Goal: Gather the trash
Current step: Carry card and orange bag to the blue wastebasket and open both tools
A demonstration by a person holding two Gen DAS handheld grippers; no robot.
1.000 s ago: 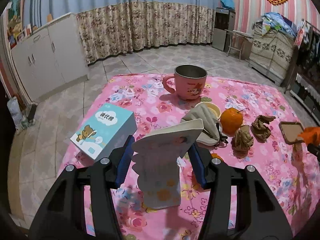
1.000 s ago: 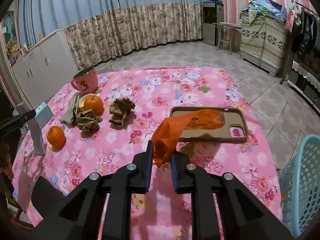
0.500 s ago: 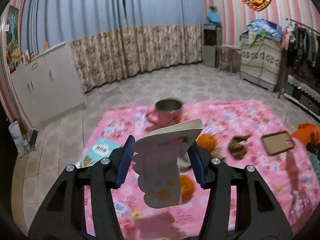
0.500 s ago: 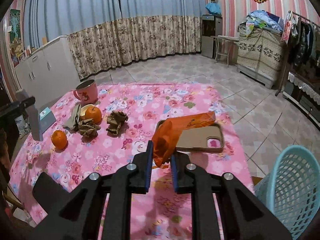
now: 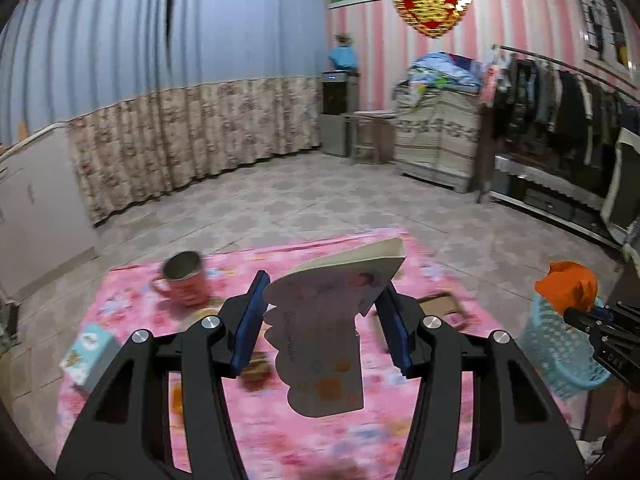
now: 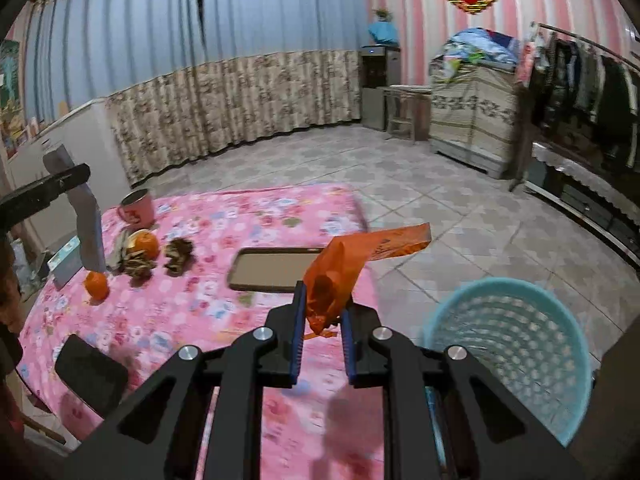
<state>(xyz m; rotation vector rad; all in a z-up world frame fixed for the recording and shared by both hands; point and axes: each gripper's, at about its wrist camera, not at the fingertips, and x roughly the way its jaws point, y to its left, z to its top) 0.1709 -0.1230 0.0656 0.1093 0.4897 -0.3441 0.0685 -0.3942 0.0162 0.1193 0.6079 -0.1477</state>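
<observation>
My left gripper (image 5: 322, 320) is shut on a white paper carton (image 5: 328, 336) with a printed pattern and holds it high above the pink table (image 5: 280, 440). My right gripper (image 6: 322, 332) is shut on an orange plastic wrapper (image 6: 344, 268), held above the table's right edge, left of the light blue mesh basket (image 6: 508, 356) on the floor. The basket (image 5: 556, 352) and the wrapper (image 5: 568, 286) also show in the left wrist view at the right. The carton (image 6: 86, 216) shows at the left of the right wrist view.
On the pink flowered cloth (image 6: 200, 312) lie two oranges (image 6: 96, 284), two crumpled brown paper wads (image 6: 178, 254), a pink mug (image 6: 136, 208), a brown phone case (image 6: 272, 268), a tissue box (image 6: 66, 264) and a black object (image 6: 90, 372).
Both grippers have risen and swung right with their loads. The right gripper with the wrapper has moved toward the basket; the table now sits lower in both views.
</observation>
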